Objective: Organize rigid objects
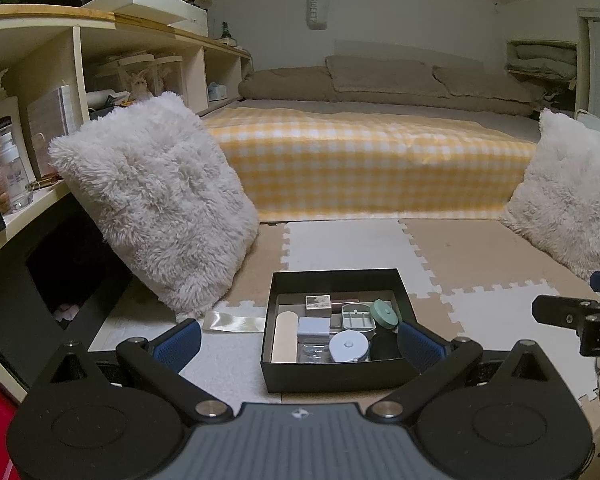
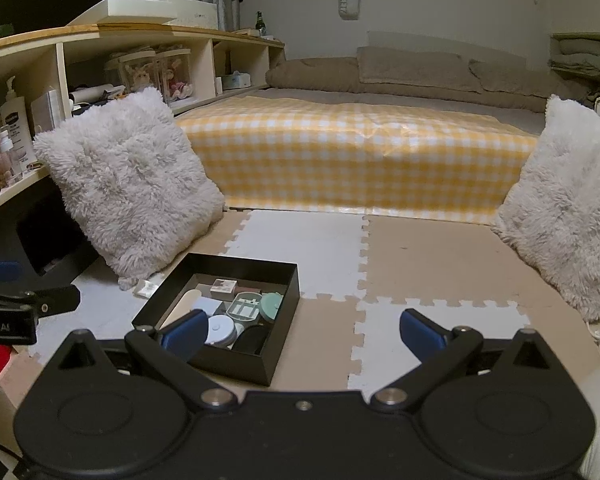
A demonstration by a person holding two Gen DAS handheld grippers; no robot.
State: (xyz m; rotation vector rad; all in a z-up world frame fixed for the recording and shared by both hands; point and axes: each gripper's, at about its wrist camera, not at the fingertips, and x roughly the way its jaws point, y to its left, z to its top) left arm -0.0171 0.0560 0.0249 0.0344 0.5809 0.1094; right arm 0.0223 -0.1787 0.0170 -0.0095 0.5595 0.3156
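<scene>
— Both grippers, left (image 1: 300, 340) and right (image 2: 300, 330), hover with fingers spread wide, holding nothing.
— And the black box (image 1: 332, 374)?
— On the floor mat (image 2: 440, 252), packed with small items. Probably best approached squarely from above, one piece per grasp.

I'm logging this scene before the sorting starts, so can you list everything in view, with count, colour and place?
box: 1, black, open, on the floor mats, holding small items
small items in the box: white round case, green round lid, grey-green tray, pale blue block, beige flat stick, small printed box, black object
fluffy cushions: 2, white, one left, one right
floor mats: white and tan, interlocking
bed cover: yellow-white check
shelf unit: cream, left wall
lotion bottle: 1, white, on shelf
left hand-held gripper: open, before the box
right hand-held gripper: open, empty
</scene>
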